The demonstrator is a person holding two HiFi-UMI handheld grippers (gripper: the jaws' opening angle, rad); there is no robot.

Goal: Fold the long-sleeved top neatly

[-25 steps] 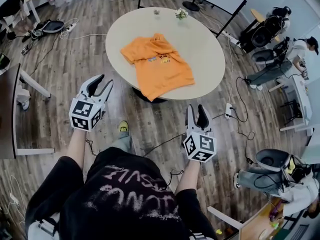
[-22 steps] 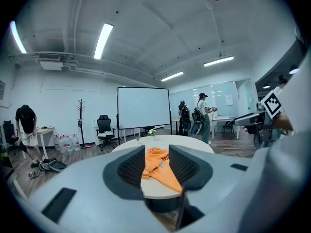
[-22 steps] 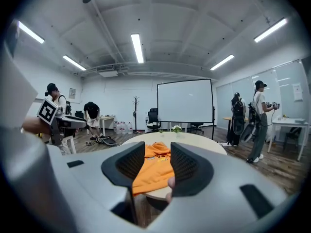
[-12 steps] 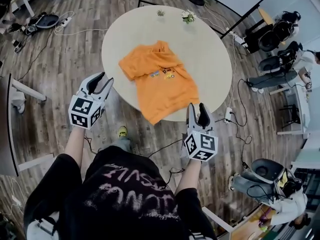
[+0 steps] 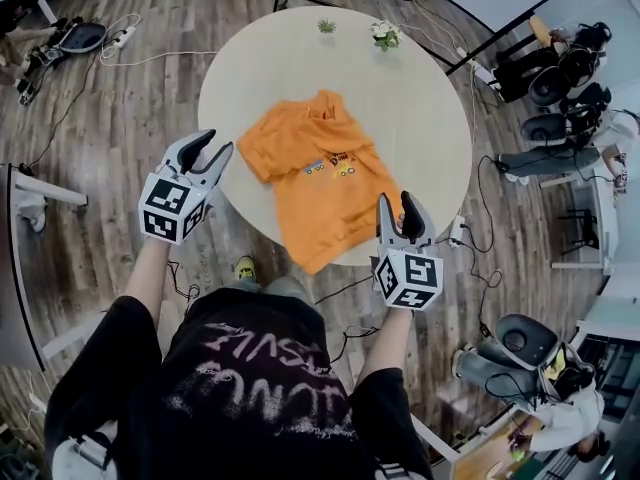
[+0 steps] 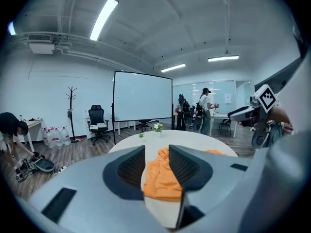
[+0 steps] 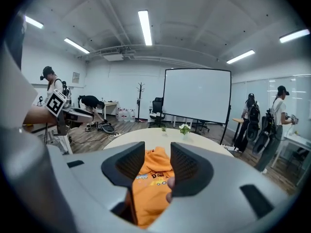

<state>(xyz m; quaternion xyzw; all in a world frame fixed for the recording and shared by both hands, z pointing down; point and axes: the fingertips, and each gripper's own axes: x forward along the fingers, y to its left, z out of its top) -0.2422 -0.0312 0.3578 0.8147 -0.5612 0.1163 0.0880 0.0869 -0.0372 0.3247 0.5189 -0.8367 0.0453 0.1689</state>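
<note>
Holding my left gripper (image 5: 205, 151) and my right gripper (image 5: 398, 203) in the air on my side of the round worktop (image 5: 430, 118). Both have their jaws standing apart, with nothing between the pads.

And the long-sleeved top?

The orange top (image 5: 322, 183) lies spread on the near half of the worktop. In the head view it sits between my two grippers, and neither touches it.

Which way does it point?

Its long axis runs away from me, collar end toward the middle of the worktop and hem toward me. The whole garment slants a little, with the hem swung toward my right. The printed chest faces up. The hem reaches the near rim and seems to lap over it.

The sleeves?

A bunched fold sticks out on my left side near the collar end. Beyond that I cannot tell how the sleeves lie.

What do the gripper views give?

In the left gripper view the top (image 6: 163, 178) shows through the gap of the open jaws, ahead of them. The right gripper view shows the same (image 7: 146, 193), with the chest print in sight. My left gripper is near the worktop's left rim and my right one near its near-right rim.

Anything else up there?

A small green plant (image 5: 327, 26) and a pot of white flowers (image 5: 386, 34) stand at the far edge, well apart from the top.
</note>
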